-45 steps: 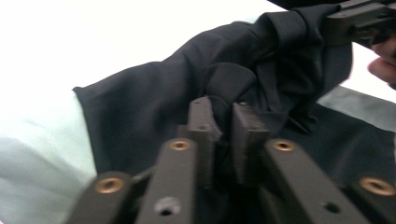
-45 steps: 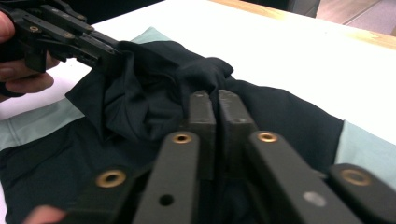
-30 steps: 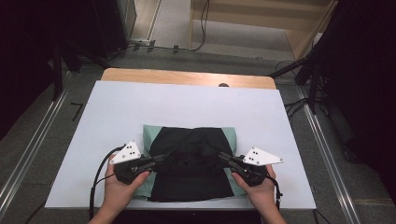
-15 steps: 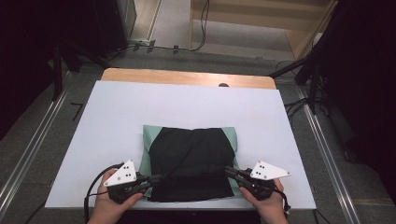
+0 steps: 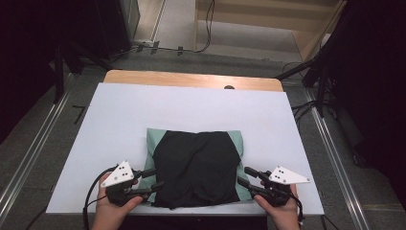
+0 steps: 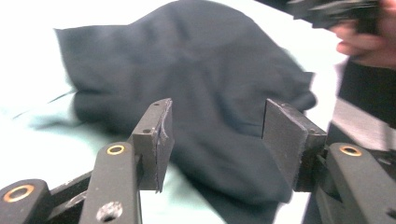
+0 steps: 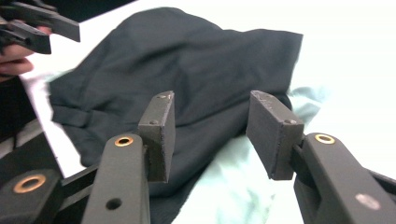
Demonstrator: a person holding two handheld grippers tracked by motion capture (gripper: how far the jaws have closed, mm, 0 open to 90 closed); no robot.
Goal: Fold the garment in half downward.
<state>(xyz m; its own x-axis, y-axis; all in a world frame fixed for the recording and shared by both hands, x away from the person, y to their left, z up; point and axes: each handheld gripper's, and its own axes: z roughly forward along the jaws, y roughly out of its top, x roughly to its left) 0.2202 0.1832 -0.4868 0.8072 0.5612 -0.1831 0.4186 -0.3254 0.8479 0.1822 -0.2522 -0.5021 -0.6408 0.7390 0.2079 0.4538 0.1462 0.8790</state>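
left gripper (image 5: 152, 178): sitting just off the near-left corner of the black garment (image 5: 198, 167), jaws having just been opening; they are standing apart with nothing pinched, cloth lying beyond the pads, which reads as a release.
right gripper (image 5: 245, 175): mirroring it at the garment's near-right corner, jaws likewise having just been opening, pads apart and gripping nothing.
black garment: lying folded and flat on top of the pale green cloth (image 5: 152, 143), probably because both corners are being set down together.
pale green cloth: peeking out left, right and behind the garment, so the stack is sitting squarely.
near edge: the garment's hem is running very close to the white mat (image 5: 191, 108) edge, leaving little room toward the person.
far side: beyond the garment, bare mat is stretching to the wooden table edge (image 5: 191, 79), giving open room.
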